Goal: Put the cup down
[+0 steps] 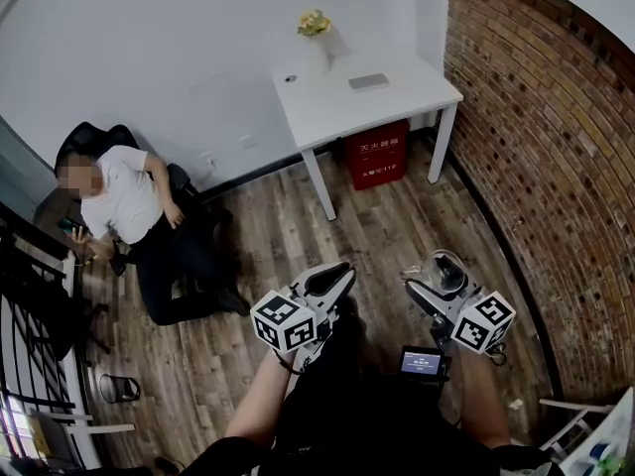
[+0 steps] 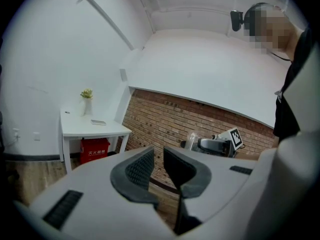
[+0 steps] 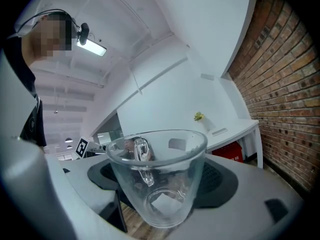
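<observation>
A clear glass cup (image 3: 159, 184) with a handle sits upright between the pads of my right gripper (image 3: 160, 170), which is shut on it. In the head view the cup (image 1: 448, 266) is held above the wooden floor at the right gripper (image 1: 437, 274). The left gripper (image 1: 340, 274) hangs beside it to the left. Its jaws stand a narrow gap apart with nothing between them (image 2: 157, 156). From the left gripper view, the right gripper (image 2: 214, 145) and the cup (image 2: 193, 140) show against the brick wall. Both grippers are well short of the white table (image 1: 397, 102).
On the white table stand a vase of yellow flowers (image 1: 316, 26) and a small flat grey object (image 1: 368, 81); a red box (image 1: 377, 154) sits under it. A brick wall (image 1: 541, 127) runs along the right. A person (image 1: 129, 216) sits at the left by a black rack (image 1: 30, 325).
</observation>
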Motion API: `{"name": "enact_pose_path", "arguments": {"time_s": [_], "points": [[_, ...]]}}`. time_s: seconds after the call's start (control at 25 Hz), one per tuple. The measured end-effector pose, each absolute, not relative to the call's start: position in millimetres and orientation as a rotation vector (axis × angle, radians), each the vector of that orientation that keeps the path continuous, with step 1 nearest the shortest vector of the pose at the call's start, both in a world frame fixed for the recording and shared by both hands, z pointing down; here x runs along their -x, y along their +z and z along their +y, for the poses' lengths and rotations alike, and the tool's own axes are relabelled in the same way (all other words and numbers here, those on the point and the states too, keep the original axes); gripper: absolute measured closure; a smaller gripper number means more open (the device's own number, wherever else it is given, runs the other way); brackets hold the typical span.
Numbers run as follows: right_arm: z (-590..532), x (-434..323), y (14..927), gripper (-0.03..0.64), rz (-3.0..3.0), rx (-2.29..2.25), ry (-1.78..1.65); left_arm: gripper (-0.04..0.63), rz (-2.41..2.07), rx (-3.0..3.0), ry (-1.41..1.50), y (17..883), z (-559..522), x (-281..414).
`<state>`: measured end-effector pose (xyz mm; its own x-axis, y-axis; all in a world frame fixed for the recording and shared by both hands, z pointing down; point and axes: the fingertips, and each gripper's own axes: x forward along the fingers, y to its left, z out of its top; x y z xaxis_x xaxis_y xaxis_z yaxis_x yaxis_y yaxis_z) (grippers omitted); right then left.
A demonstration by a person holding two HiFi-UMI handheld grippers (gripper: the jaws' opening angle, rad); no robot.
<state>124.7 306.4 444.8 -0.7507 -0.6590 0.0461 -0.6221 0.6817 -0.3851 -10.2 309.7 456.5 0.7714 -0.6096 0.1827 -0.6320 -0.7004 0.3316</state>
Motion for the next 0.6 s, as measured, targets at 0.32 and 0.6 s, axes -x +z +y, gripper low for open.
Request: {"name": "enact_pose_path", "arguments": {"time_s": [0.32, 0.6], "points": [[252, -119, 447, 0.202, 2.793, 1.145, -0.572, 0.543, -0.887, -2.602, 0.068, 467, 242, 16], [175, -108, 435, 0.202, 2.754, 1.217, -0.570, 0.543, -0.873, -2.593, 0.039, 468, 162, 41]]}}
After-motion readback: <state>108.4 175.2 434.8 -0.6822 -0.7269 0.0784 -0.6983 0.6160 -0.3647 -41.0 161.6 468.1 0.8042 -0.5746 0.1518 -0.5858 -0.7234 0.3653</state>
